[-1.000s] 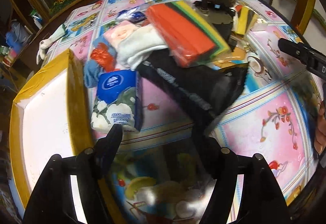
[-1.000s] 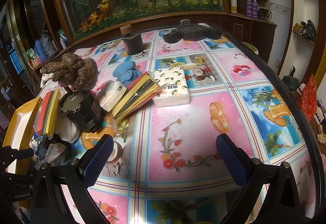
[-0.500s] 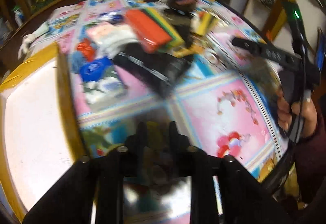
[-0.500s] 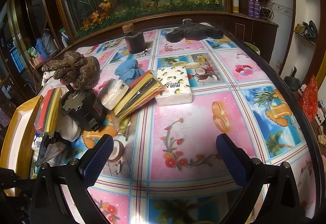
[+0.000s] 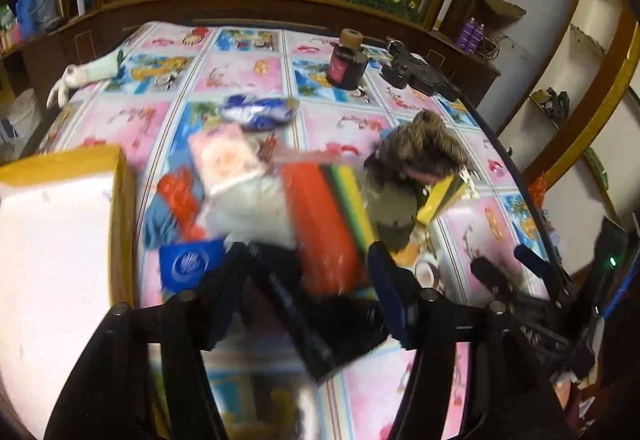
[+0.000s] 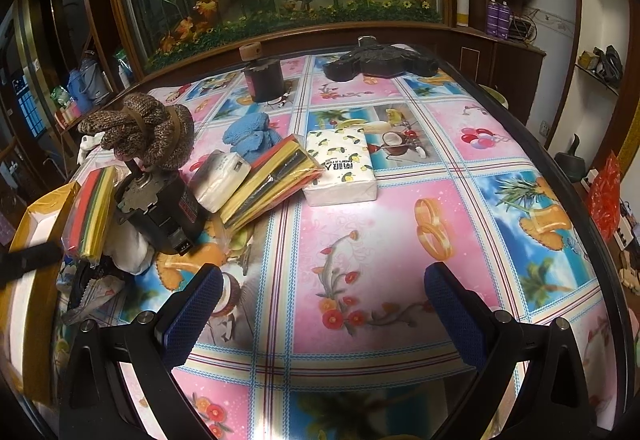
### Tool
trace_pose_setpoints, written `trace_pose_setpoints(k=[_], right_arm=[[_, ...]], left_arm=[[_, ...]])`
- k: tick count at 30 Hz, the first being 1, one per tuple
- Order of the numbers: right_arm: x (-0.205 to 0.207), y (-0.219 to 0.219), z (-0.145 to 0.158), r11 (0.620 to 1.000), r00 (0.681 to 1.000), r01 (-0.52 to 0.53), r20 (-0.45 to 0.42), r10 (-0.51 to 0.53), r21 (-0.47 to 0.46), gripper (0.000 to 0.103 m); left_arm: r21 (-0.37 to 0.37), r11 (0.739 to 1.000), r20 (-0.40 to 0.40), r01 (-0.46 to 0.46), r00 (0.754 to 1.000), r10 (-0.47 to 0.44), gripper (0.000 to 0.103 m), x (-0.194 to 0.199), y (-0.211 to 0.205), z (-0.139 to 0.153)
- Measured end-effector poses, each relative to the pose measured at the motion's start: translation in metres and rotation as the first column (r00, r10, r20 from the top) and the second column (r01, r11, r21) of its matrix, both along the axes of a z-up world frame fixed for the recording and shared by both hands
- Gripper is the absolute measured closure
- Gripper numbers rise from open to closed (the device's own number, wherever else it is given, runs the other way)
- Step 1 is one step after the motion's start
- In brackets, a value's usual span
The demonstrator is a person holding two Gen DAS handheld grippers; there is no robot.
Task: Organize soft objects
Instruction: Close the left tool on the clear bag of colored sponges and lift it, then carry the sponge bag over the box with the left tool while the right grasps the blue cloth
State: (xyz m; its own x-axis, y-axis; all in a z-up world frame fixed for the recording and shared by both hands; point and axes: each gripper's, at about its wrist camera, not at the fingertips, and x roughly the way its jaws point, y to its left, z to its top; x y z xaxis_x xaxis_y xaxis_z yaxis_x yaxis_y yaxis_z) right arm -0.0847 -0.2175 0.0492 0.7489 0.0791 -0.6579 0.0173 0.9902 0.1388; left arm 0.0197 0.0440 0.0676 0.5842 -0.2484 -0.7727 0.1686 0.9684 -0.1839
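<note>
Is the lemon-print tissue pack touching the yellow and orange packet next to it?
Touching. The right wrist view shows the packet's corner lying against the tissue pack's near left edge, with no tablecloth visible between them.

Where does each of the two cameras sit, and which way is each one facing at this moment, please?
Left wrist: on the left gripper, looking forward and down at the soft pile beside the yellow-edged box; its open jaws straddle a black packet, and the right gripper shows at right.
Right wrist: on the right gripper, looking across the flowered tablecloth; its jaws are open and empty.
Shared: knitted brown hat, dark jar.
</note>
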Motion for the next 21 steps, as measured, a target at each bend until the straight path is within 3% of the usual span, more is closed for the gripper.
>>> trace_pose_setpoints(k=[1,3,7,9,13,21], right_arm=[[0.000,0.000,0.000,1.000,1.000,-0.001,0.002,0.001,-0.001,0.001],[0.000,0.001,0.000,1.000,1.000,-0.001,0.003,0.001,-0.005,0.001],[0.001,0.001,-0.001,1.000,1.000,-0.006,0.000,0.006,-0.007,0.001],[0.000,0.002,-0.001,1.000,1.000,-0.006,0.000,0.006,-0.010,0.001],[0.002,0.002,-0.002,1.000,1.000,-0.003,-0.008,0.003,-0.016,0.001],[0.002,0.004,-0.001,1.000,1.000,-0.001,-0.005,0.001,-0.029,0.002]], left_arm=[[0.039,0.999,0.013,-0.002,1.000,0.002,0.031,0.004,-0.007,0.000],[0.142,0.990,0.030,-0.018,0.999,0.013,0.030,0.015,-0.021,-0.007],[0.204,0.979,0.032,-0.031,0.999,0.025,0.031,0.028,-0.030,-0.018],[0.163,0.987,-0.012,-0.002,1.000,0.004,0.070,0.029,-0.027,-0.022],[0.114,0.993,-0.020,0.028,0.999,-0.026,0.084,0.018,-0.020,-0.019],[-0.129,0.991,0.073,0.039,0.997,-0.030,0.085,-0.039,0.039,0.025]])
